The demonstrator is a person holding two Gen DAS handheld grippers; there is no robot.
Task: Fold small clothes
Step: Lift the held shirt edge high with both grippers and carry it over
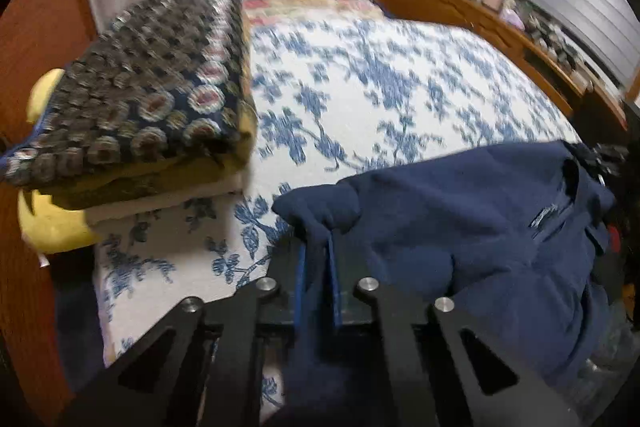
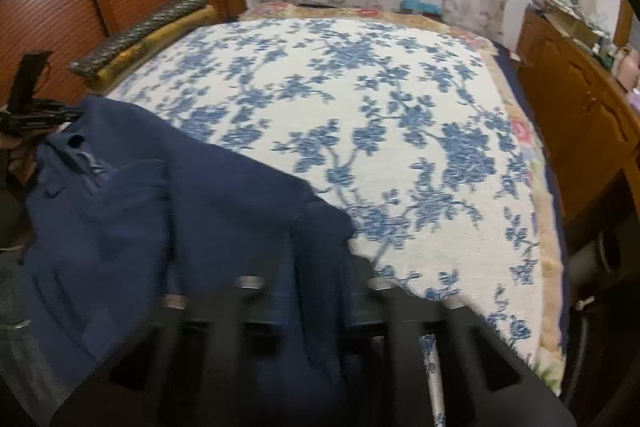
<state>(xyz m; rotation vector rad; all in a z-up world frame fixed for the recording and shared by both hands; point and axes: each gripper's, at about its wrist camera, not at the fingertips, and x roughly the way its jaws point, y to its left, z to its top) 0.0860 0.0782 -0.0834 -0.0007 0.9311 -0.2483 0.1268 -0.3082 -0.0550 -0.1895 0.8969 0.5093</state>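
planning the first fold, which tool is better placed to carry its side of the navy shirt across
Left, marginally. The left tool shows a clear pinch on a bunched corner of the navy shirt. The right tool is buried in blurred cloth, so its grip is harder to confirm.

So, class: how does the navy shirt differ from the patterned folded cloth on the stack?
The navy shirt is plain; the patterned cloth carries round motifs. The shirt lies loose and rumpled, pinched by the left gripper and right gripper; the cloth sits folded flat and ungripped. The shirt is near the grippers, the cloth further back. Both rest on the bed.
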